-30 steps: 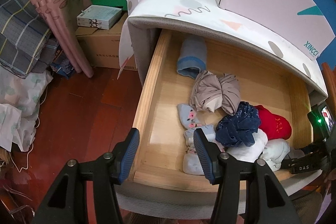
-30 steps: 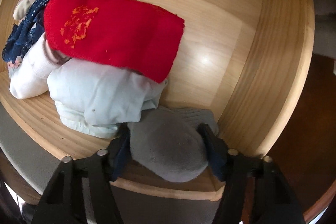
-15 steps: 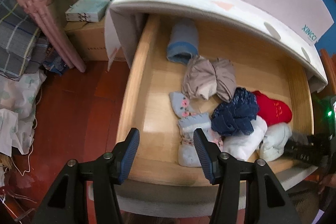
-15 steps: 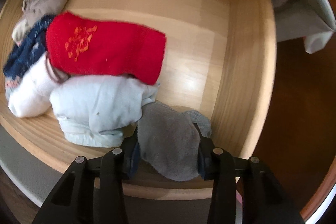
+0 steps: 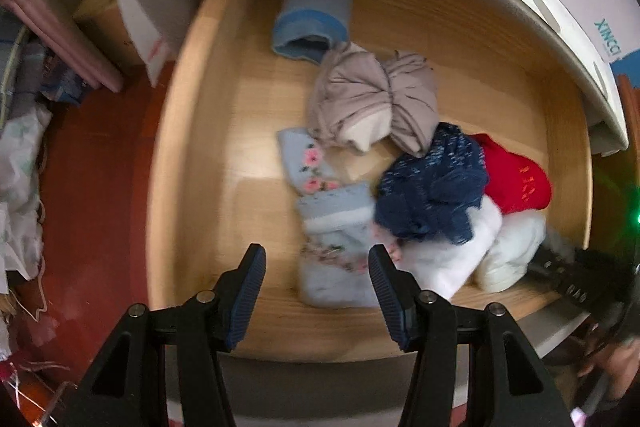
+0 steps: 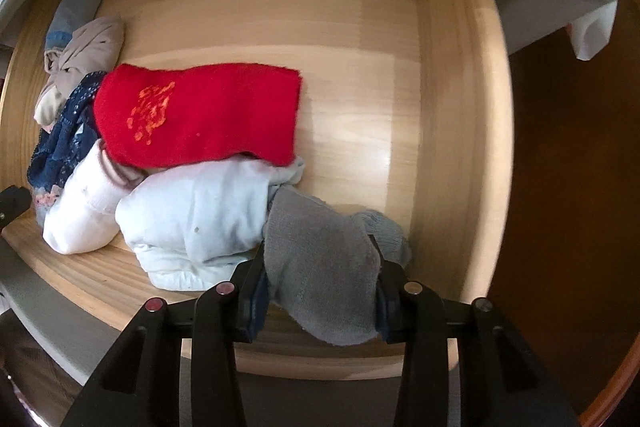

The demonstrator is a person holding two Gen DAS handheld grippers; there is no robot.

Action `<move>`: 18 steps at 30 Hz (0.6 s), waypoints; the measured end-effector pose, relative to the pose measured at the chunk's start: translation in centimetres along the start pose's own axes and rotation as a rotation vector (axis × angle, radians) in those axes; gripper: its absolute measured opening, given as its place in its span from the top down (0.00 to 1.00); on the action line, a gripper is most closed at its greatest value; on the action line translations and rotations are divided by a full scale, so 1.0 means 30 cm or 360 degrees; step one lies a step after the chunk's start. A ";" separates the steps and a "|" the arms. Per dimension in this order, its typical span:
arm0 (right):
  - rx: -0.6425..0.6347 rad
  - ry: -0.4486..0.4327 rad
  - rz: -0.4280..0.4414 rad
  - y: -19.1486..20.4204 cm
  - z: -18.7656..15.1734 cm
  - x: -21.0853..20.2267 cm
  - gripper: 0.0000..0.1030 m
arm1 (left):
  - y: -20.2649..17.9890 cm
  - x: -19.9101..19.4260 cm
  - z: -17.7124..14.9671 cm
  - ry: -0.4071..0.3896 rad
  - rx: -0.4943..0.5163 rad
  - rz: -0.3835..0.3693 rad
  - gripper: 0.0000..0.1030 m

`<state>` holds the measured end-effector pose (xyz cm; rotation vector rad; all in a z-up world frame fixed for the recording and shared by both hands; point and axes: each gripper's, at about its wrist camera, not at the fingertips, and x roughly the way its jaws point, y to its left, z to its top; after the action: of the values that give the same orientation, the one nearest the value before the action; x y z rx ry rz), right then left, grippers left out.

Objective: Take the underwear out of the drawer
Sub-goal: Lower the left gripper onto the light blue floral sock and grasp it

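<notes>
My right tongs (image 6: 320, 287) grip the grey garment (image 6: 324, 267) at the drawer's (image 6: 460, 107) front right corner, so I should lift straight up clear of the white bundle (image 6: 192, 215), while my left tongs (image 5: 316, 287) hover half-open, empty.

Left hand-held gripper (image 5: 316, 267) hangs open above folded underwear (image 5: 334, 247) in the drawer (image 5: 192, 131).

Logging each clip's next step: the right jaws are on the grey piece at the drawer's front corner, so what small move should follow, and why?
Probably lift the right gripper straight up. Its jaws have just been closing and now pinch the grey piece, but its far end still rests on the drawer floor, tucked against the pale blue bundle. A straight lift should free it without dragging the pile.
</notes>
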<state>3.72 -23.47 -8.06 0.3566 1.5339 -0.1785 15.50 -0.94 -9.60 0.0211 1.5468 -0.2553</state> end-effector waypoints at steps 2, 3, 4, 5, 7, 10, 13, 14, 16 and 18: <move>-0.0012 0.0051 0.0003 -0.001 -0.002 -0.007 0.63 | -0.016 0.012 0.020 0.0020 -0.0022 0.0000 0.47; -0.0006 0.0051 0.0013 -0.023 0.003 -0.022 0.63 | -0.022 0.021 0.027 0.0041 -0.0027 0.0002 0.47; 0.0004 0.0052 0.0023 -0.005 0.013 -0.015 0.63 | -0.028 0.037 0.034 0.0076 -0.0036 -0.0006 0.47; 0.0011 0.0053 0.0032 0.023 0.022 -0.002 0.63 | -0.032 0.049 0.039 0.0105 -0.0045 -0.0015 0.47; 0.0019 0.0059 0.0044 0.015 0.021 -0.007 0.63 | -0.035 0.074 0.049 0.0159 -0.0086 -0.0041 0.47; -0.0018 0.0066 0.0017 0.008 0.023 -0.012 0.63 | -0.040 0.103 0.055 0.0197 -0.0105 -0.0007 0.47; -0.0095 0.0054 -0.0040 0.030 0.012 -0.017 0.63 | -0.058 0.144 0.042 0.0243 -0.0093 0.0016 0.47; -0.0117 0.0043 -0.0062 0.051 -0.006 -0.022 0.63 | -0.060 0.153 0.040 0.0251 -0.0095 0.0023 0.47; -0.0150 0.0027 -0.0091 0.065 -0.019 -0.071 0.63 | -0.060 0.173 0.038 0.0270 -0.0104 0.0042 0.47; -0.0165 0.0026 -0.0102 0.072 -0.030 -0.091 0.63 | -0.058 0.177 0.041 0.0286 -0.0114 0.0043 0.47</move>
<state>3.48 -21.44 -5.09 0.2274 1.5651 -0.1463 16.43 -3.65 -14.54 0.0087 1.7324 -0.1801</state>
